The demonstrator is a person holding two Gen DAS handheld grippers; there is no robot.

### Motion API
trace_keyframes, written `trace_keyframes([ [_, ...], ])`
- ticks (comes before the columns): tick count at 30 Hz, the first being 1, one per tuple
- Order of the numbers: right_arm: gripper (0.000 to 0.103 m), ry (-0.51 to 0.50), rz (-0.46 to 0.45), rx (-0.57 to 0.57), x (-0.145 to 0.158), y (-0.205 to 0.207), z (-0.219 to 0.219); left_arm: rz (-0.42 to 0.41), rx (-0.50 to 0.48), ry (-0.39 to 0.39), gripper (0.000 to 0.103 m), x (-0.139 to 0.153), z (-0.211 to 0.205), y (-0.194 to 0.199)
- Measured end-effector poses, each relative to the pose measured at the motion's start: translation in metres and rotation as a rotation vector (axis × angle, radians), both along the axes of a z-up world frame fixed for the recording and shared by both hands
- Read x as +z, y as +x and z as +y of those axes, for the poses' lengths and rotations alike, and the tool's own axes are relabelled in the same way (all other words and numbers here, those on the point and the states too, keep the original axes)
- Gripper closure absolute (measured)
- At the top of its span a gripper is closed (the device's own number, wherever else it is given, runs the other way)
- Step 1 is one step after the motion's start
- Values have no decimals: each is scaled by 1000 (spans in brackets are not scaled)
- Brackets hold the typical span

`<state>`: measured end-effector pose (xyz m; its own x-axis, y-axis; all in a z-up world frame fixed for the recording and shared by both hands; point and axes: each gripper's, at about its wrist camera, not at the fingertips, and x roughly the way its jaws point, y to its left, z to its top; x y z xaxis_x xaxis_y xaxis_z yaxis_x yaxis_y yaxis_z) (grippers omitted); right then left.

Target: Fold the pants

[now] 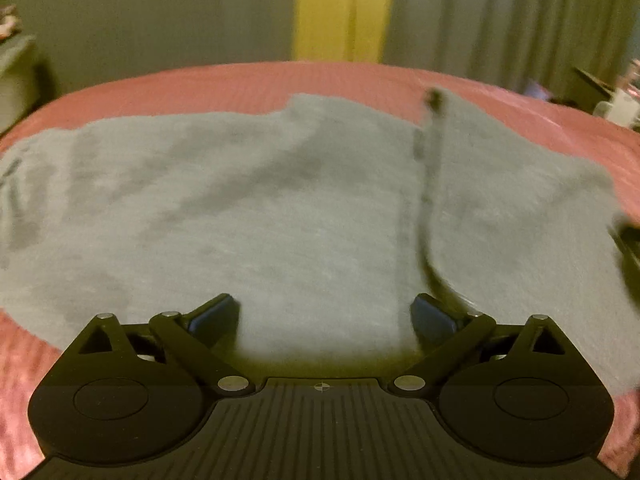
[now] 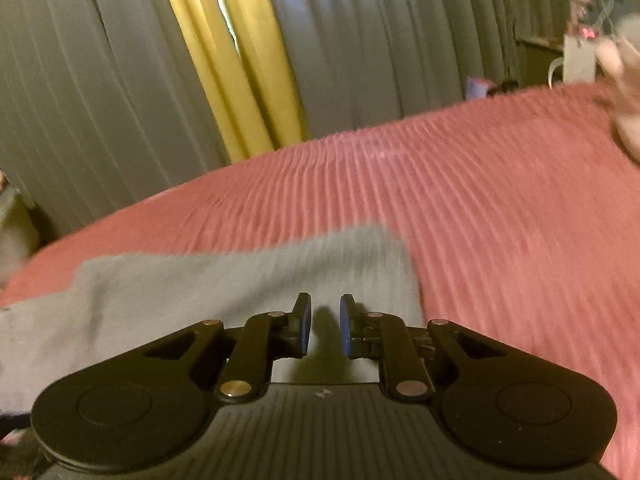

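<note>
The grey pants (image 1: 248,200) lay spread on the pink bed (image 1: 340,80), apparently folded lengthwise but not yet crosswise, the left tool (image 1: 324,316) gaping wide above them, the right tool (image 2: 324,326) nearly closed, seemingly empty.

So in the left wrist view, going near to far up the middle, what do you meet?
Left gripper, jaws wide open with nothing between them → grey pants spread flat → pink bedspread → curtains, with the yellow curtain in the middle.
</note>
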<state>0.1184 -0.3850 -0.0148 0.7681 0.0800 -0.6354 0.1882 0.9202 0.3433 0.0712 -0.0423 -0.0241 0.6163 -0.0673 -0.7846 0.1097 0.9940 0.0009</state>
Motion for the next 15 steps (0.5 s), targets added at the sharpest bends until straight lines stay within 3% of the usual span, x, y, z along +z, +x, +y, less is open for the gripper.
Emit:
trace_keyframes([
  [3, 85, -2, 103, -13, -16, -18, 11, 31, 67, 16, 3, -5, 9, 9],
  [7, 79, -31, 107, -19, -8, -18, 21, -13, 77, 77, 3, 0, 5, 7],
  [8, 76, -21, 92, -23, -4, -22, 21, -34, 75, 91, 3, 3, 5, 3],
  [10, 57, 16, 79, -12, -1, -34, 24, -57, 81, 92, 3, 8, 7, -2],
  [11, 54, 23, 83, -8, -2, -43, 28, -56, 83, 82, 3, 10, 8, -2],
  [15, 49, -22, 129, 7, -11, -48, 34, -54, 92, 66, 3, 11, 9, -2],
])
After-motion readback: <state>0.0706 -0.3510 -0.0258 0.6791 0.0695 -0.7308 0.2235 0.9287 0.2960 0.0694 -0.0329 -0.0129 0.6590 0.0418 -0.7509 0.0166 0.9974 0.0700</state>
